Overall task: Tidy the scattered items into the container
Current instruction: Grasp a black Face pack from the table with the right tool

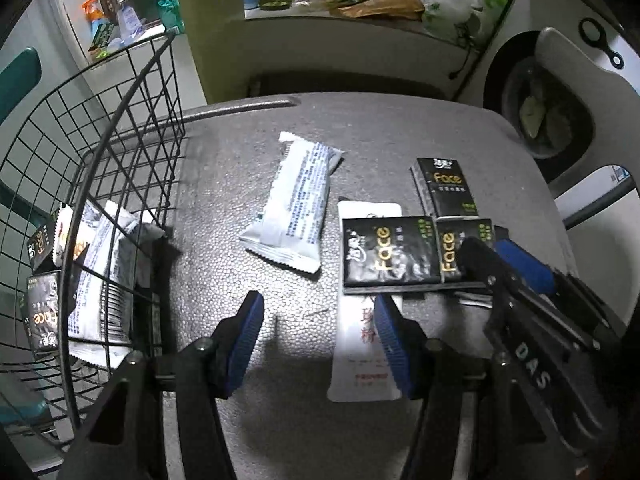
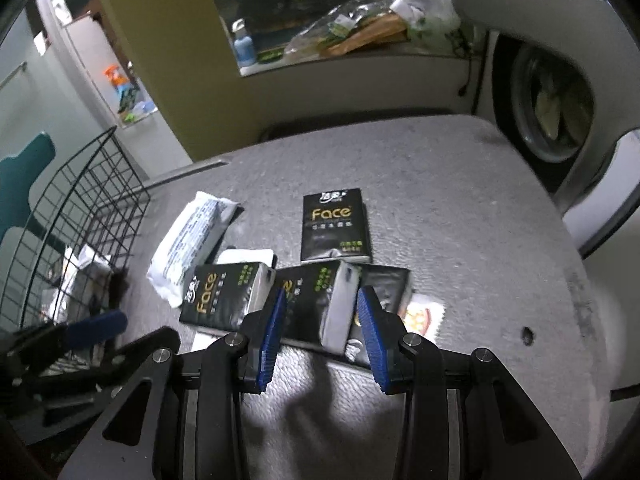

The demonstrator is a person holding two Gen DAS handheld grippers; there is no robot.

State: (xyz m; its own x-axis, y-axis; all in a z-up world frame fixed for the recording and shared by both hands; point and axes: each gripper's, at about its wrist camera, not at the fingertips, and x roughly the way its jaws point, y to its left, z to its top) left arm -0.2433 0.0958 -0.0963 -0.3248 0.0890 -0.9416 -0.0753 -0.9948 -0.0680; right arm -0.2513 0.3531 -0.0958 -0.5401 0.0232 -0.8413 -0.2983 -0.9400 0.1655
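Note:
My left gripper (image 1: 318,300) hangs open over the grey table (image 1: 248,420), with bare tabletop between its blue pads. Its right pad overlaps a white sachet (image 1: 360,364) that lies partly under two black Face tissue packs (image 1: 384,252). A white snack wrapper (image 1: 296,208) lies beyond. A third Face pack (image 2: 336,224) lies farther back. My right gripper (image 2: 323,296) is open and straddles a tilted Face pack (image 2: 316,308); I see no pad pressing on it. At the left stands the black wire basket (image 1: 120,152), holding Face packs and white wrappers.
A small packet with an orange picture (image 2: 422,316) peeks out right of the pile. A washing machine (image 2: 552,104) stands right of the table. A cluttered windowsill (image 1: 360,0) lies behind. A teal chair (image 2: 28,168) sits beyond the basket. The left gripper (image 2: 124,332) is close at the right one's left.

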